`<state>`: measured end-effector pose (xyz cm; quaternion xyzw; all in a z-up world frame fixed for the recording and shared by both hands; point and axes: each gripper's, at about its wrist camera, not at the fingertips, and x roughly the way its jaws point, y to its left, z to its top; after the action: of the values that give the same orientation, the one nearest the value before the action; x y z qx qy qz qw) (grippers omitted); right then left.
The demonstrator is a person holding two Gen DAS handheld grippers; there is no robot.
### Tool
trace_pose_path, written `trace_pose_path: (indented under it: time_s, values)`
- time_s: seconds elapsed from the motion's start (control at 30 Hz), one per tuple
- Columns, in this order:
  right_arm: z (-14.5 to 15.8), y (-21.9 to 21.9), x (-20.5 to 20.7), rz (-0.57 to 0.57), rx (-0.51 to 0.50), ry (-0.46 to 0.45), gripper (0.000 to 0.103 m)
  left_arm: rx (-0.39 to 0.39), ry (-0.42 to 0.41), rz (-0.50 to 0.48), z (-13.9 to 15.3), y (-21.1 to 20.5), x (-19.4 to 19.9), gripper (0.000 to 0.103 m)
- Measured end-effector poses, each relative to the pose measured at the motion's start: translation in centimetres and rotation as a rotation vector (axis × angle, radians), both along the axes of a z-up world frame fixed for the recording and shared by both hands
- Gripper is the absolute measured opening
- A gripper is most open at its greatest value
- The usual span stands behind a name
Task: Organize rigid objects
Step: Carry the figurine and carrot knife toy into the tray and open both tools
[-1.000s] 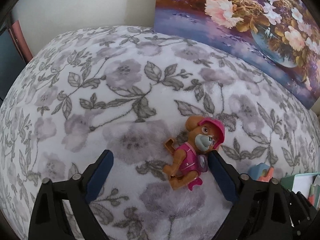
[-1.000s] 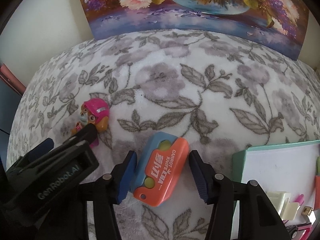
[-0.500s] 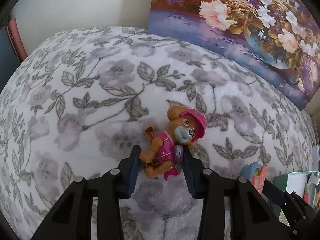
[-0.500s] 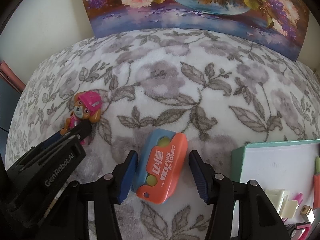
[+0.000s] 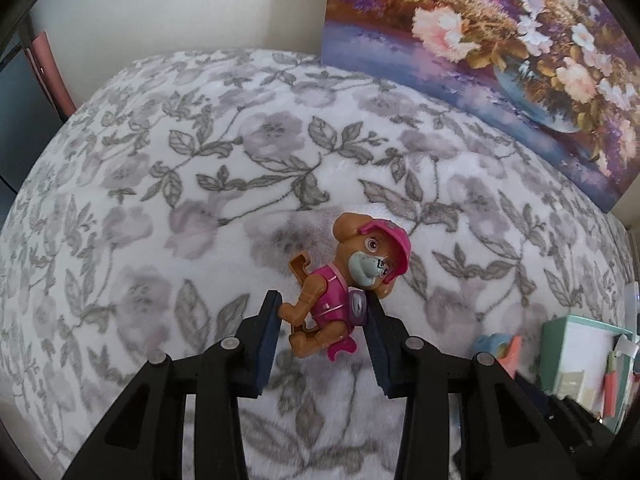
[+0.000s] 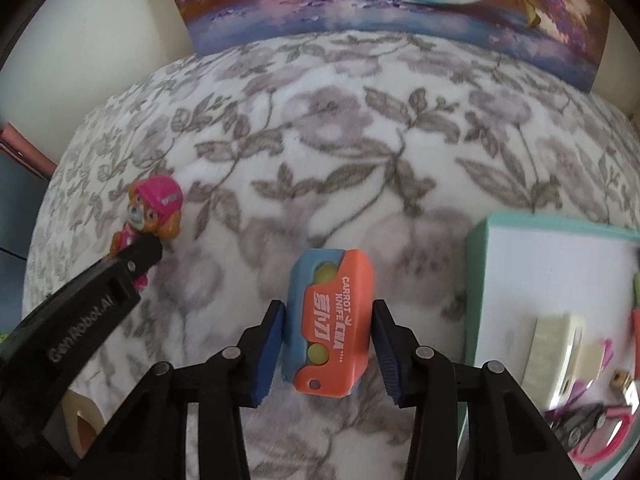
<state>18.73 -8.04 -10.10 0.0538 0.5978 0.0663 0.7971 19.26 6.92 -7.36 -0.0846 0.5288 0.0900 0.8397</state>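
A toy dog (image 5: 360,264) in a pink cap and vest hangs just above the flowered blanket (image 5: 200,200), with my left gripper (image 5: 324,312) shut on its body. From the right wrist view the same dog (image 6: 154,208) shows at the left, held at the tip of the left gripper (image 6: 136,252). An orange and blue carrot knife toy (image 6: 332,312) stands between the blue pads of my right gripper (image 6: 328,308). Its jaws are closing, and both pads lie against the toy's sides. The knife toy (image 5: 500,348) also shows at the right of the left wrist view.
A teal box (image 6: 480,240) with several small items inside sits on the blanket, right of the right gripper. A flower painting (image 5: 500,60) leans on the wall behind. A tape roll (image 6: 80,420) lies at the lower left.
The left jaws closed on the toy dog and lifted it slightly. The right jaws narrowed onto the knife toy, which turned straighter between the pads, and the blanket slid away under it.
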Motion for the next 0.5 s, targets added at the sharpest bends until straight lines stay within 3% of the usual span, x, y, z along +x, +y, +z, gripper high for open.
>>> trace_pose_path:
  time_s: [0.5]
  values:
    - [6.2,-3.3,-5.5,-0.053,0.098,-0.074,0.046,0.034,-0.173,-0.006,8.8,-3.0,-6.8,0.042]
